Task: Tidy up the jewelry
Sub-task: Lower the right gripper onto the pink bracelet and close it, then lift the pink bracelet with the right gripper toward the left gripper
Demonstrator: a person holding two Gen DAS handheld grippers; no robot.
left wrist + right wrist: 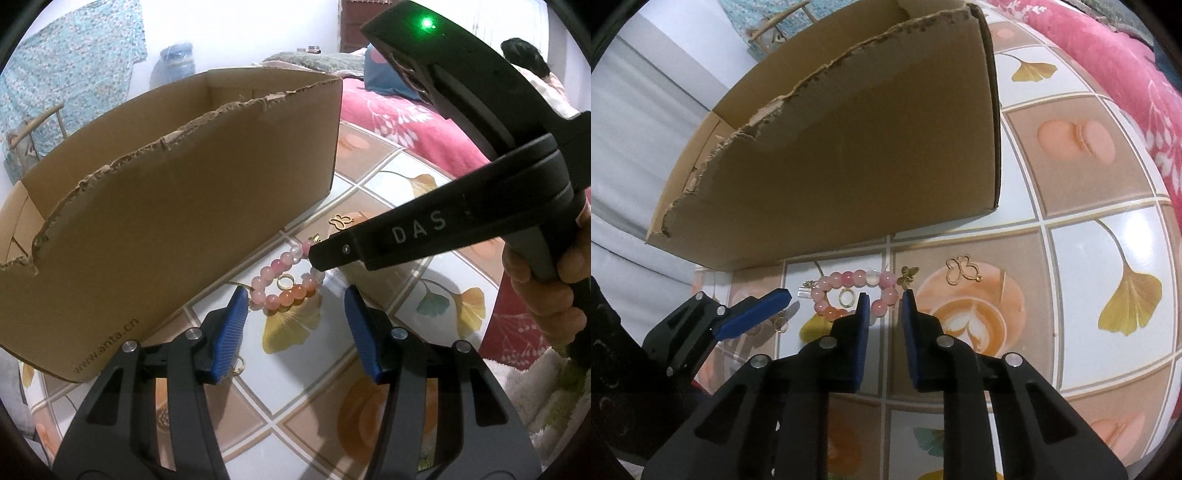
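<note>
A pink and orange bead bracelet (284, 284) lies on the tiled tablecloth beside a torn cardboard box (177, 206); it also shows in the right wrist view (849, 291). A small gold ring (284, 282) lies inside the bracelet loop, also seen in the right wrist view (846, 298). My left gripper (295, 295) is open just in front of the bracelet. My right gripper (885, 295) is open, its jaws either side of the bracelet's right end beads. A gold butterfly outline charm (962, 270) and a small gold butterfly (908, 275) lie to the right.
The cardboard box (849, 155) stands close behind the jewelry. Another small gold piece (238, 365) lies under my left finger. A pink floral blanket (1126, 74) borders the table on the right. A hand (543, 288) holds the right gripper.
</note>
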